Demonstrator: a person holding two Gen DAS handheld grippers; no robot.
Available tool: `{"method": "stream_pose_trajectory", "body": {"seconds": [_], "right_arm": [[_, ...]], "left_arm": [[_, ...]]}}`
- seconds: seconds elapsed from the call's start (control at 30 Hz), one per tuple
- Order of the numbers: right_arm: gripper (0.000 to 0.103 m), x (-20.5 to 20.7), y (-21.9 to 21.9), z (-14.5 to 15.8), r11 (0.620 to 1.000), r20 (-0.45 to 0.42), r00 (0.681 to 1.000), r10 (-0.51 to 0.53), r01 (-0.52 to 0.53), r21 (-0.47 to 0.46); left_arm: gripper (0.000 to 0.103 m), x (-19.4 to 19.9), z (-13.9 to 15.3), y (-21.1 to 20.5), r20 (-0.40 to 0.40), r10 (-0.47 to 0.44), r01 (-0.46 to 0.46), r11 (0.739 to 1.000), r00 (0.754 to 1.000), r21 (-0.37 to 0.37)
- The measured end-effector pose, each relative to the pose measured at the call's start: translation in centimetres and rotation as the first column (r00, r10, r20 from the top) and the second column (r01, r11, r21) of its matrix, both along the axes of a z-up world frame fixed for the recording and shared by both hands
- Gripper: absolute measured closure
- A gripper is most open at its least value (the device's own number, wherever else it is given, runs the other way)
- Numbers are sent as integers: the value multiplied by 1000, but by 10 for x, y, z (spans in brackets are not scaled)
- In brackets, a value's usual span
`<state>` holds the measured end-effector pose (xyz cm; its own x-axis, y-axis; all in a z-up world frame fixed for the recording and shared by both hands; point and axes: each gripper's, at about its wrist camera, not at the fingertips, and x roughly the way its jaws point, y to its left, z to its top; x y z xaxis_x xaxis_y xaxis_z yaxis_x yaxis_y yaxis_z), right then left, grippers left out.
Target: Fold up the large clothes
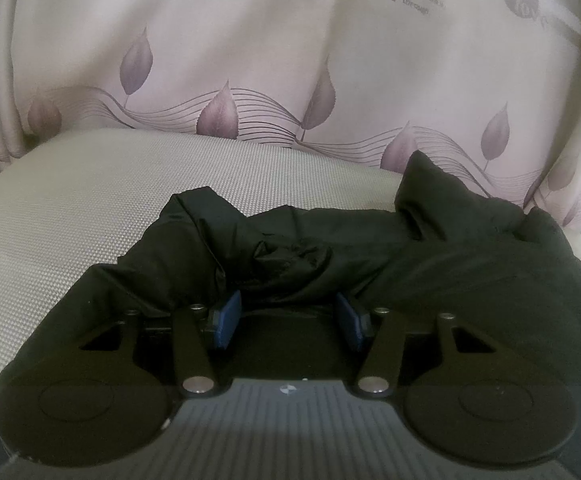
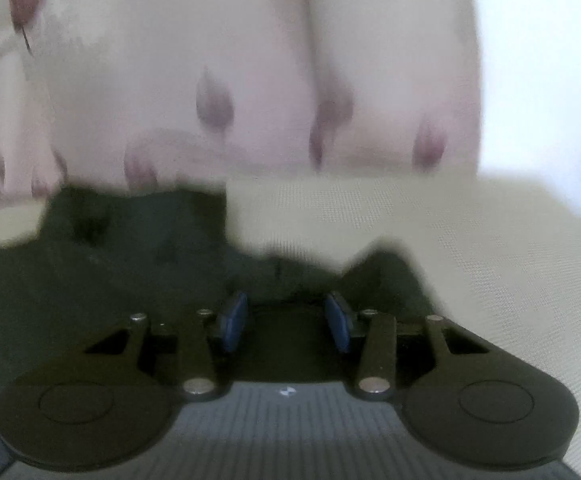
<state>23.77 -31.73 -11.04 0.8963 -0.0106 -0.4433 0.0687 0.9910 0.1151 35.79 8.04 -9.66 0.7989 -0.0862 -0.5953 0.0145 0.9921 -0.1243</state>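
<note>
Left wrist view, L to R: beige woven cushion (image 1: 90,208) fills the left and centre ground, textured weave, bare at left. Behind it hangs a curtain (image 1: 250,60), cream/pink w/ purple leaf print, wavy line pattern and some printed text at top right. Black garment (image 1: 330,256), shiny thin fabric, lies crumpled on the cushion from centre to right edge; one bunched fold rises at centre-left, a higher peak at right against the curtain. Left gripper (image 1: 288,320) sits low over the near edge of the garment, blue pads (image 1: 228,320) spread apart, nothing pinched between them; cloth lies in front of and under the tips, contact w/ pads can't be told.

Right wrist view, blurred by motion, L to R: same leaf-print curtain across the top; black garment occupies left and centre, dark mass running from the left edge to just past the gripper, ragged top edge. Beige cushion shows at right and behind, well lit. Bright white area at upper right, detail washed out. Brown strip at far right edge, too small to ID. Right gripper (image 2: 286,320) over the garment's right end, pads (image 2: 234,320) spread wide, gap between them holds no fabric as far as the blur allows. Garment lies loose, unfolded, on the cushion in both views.
</note>
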Motion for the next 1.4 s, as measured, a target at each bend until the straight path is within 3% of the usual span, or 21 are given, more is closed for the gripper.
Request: {"method": "stream_pose_trajectory", "body": {"seconds": [0.1, 0.17, 0.3, 0.5, 0.73, 0.87, 1.0, 1.1, 1.17, 1.3, 1.37, 1.4], "right_arm": [[58, -17, 37, 29, 989, 77, 986, 145, -146, 8], [58, -12, 72, 33, 969, 34, 968, 247, -246, -19], [59, 6, 130, 19, 933, -37, 938, 345, -347, -95], [59, 36, 148, -14, 940, -110, 937, 331, -338, -53], [57, 50, 142, -46, 947, -114, 942, 317, -320, -8], [56, 55, 139, -50, 945, -125, 937, 325, -327, 8], [55, 58, 137, -48, 943, -128, 934, 332, -332, 27], [53, 54, 115, -32, 931, -122, 927, 354, -336, 146], [53, 39, 93, -16, 931, -61, 944, 323, -306, 198], [52, 15, 24, 7, 972, -34, 984, 175, -167, 166], [51, 17, -15, 2, 993, -89, 994, 57, -47, 105], [51, 22, -34, -5, 993, -124, 992, 23, -8, 120]], "left_arm": [[48, 0, 0, 0, 1, 0, 0, 1000, 1000, 1], [48, 0, 0, 0, 2, 0, 0, 1000, 1000, 4], [48, -1, 0, 0, 3, -1, 1, 1000, 1000, 5], [48, -1, 0, 1, 6, -3, 3, 1000, 1000, -7], [47, -6, 1, 8, 18, 19, -18, 999, 1000, -46], [47, -8, 1, 17, 20, 42, -40, 994, 999, -100], [47, -6, 1, 14, 11, 37, -36, 996, 999, -82], [47, -5, 1, 11, 8, 29, -28, 998, 1000, -64], [47, -4, 1, 10, 8, 29, -28, 998, 1000, -55], [47, -5, 0, 9, 10, 30, -30, 998, 999, -48], [47, -5, 0, 9, 11, 31, -30, 998, 999, -51], [47, -5, 0, 9, 12, 31, -30, 998, 999, -51]]}}
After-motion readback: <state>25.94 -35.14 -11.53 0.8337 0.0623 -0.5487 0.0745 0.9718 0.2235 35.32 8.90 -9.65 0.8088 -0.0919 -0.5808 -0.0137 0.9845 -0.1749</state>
